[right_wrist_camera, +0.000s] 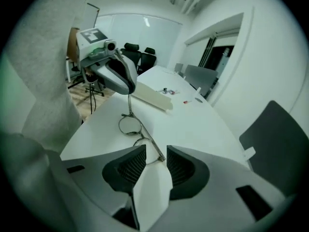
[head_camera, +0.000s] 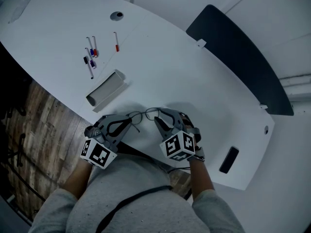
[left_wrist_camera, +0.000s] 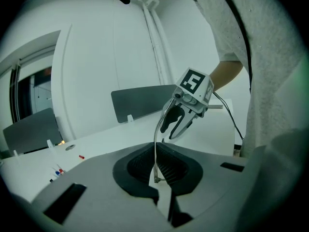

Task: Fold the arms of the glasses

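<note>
Glasses [right_wrist_camera: 130, 125] | left tool [left_wrist_camera: 157, 172] clamped on one thin arm | right tool [right_wrist_camera: 155, 161] jaws apart, other end between them, ungripped

- The table [head_camera: 170, 57] was white.
- The glasses [head_camera: 144, 111] had a thin dark frame, which looked silvery-grey in the right gripper view.
- The left gripper [head_camera: 131, 121] and right gripper [head_camera: 158, 119] were light grey, with black ribbed pads [right_wrist_camera: 182, 167].
- Each cube [head_camera: 99, 153] was white with black square markers.
- The pens [head_camera: 91, 52] were white, with red, blue and purple caps.
- The tray [head_camera: 108, 88] was pale grey.
- The chair [head_camera: 238, 52] was dark, nearly black.
- The floor [head_camera: 29, 115] was brown with a wood grain.
- The sweater [head_camera: 141, 188] was flecked grey, and the cord [head_camera: 131, 200] across it was black.
- The slab [head_camera: 229, 159] was black.
</note>
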A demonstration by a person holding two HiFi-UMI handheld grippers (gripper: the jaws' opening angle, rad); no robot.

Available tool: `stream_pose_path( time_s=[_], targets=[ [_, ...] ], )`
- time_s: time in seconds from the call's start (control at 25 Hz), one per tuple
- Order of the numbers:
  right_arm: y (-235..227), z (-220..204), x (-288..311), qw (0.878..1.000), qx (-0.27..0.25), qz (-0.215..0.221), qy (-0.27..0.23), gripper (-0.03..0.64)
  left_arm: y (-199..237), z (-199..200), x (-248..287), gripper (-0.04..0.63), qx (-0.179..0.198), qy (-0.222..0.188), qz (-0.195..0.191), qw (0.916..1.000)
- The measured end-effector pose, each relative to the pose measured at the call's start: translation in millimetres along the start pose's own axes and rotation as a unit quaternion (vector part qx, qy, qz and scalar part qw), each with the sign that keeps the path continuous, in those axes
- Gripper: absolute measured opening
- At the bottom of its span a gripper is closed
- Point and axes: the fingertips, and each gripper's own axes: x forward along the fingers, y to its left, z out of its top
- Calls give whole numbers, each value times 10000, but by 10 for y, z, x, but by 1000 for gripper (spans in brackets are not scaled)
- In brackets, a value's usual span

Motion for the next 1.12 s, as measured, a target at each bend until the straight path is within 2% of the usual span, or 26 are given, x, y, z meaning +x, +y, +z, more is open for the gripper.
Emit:
stream_pose_path(
  time_s=[0.12,0.28,0.68,1.12],
  targets=[
    [-66,-131,25,9992,374,82,90,143,18,5,7,21,-31,1,-16,10000],
    [-66,-182,101,9980,578,242,124,143,12,17,37,21,-42,6,-147,9999],
    [-5,-176,133,9967,661,448,120,135,78,17,134,21,-152,20,-315,9994],
    [16,-160,130,9962,712,497,42,130,36,7,355,20,-91,171,-557,9983]
  ],
)
